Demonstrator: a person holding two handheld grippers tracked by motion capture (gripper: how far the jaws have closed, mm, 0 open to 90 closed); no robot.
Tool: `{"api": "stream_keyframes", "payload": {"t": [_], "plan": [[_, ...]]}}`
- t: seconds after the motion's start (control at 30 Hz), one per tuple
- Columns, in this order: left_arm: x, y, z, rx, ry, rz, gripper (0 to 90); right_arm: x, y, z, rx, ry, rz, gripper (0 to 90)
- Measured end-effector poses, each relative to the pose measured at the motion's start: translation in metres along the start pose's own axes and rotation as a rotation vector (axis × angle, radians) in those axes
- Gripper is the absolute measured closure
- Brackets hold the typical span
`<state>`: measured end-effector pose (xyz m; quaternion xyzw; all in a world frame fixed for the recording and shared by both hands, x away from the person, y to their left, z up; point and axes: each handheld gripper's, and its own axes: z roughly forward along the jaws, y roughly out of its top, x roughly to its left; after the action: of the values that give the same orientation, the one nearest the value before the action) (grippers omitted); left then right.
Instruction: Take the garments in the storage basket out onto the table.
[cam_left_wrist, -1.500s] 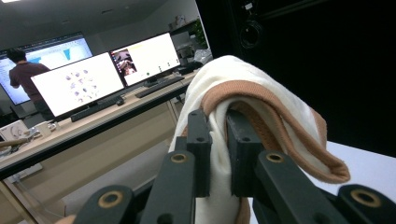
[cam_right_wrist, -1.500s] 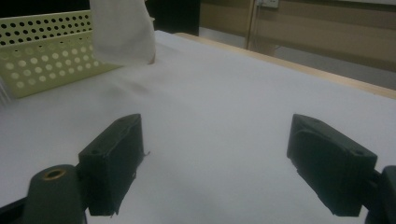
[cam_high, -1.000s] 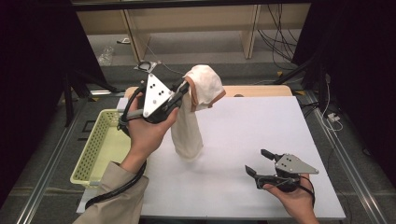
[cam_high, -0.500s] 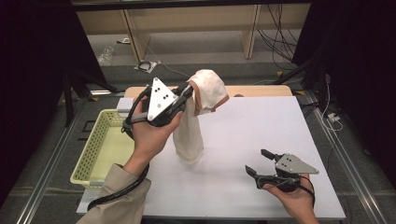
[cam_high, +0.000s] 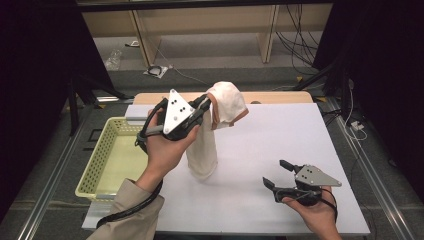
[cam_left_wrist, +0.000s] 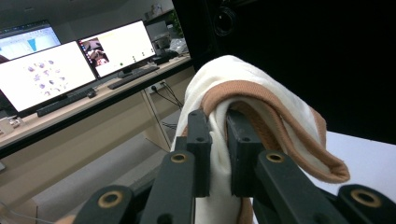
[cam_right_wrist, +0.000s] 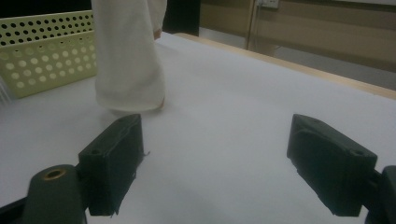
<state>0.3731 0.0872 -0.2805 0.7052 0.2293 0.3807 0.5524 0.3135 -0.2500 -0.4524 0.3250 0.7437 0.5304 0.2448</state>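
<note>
The left gripper (cam_high: 206, 106) is clamped tight on the cream garment (cam_high: 207, 145) — held up over the white table (cam_high: 280, 145), its brown-trimmed end flopping over the jaws, the lower end hanging down near the tabletop beside the yellow basket (cam_high: 100, 165). The right gripper (cam_high: 280, 174) rests low at the near edge — jaws spread wide, holding nothing.
</note>
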Motion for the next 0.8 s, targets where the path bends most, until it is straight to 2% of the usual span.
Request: {"api": "stream_keyframes", "payload": {"t": [0.8], "plan": [[-0.019,-0.025,0.008,0.065,-0.053,-0.011,80.8,0.000,0.000,0.000,-0.002,0.000,-0.002,19.5]]}}
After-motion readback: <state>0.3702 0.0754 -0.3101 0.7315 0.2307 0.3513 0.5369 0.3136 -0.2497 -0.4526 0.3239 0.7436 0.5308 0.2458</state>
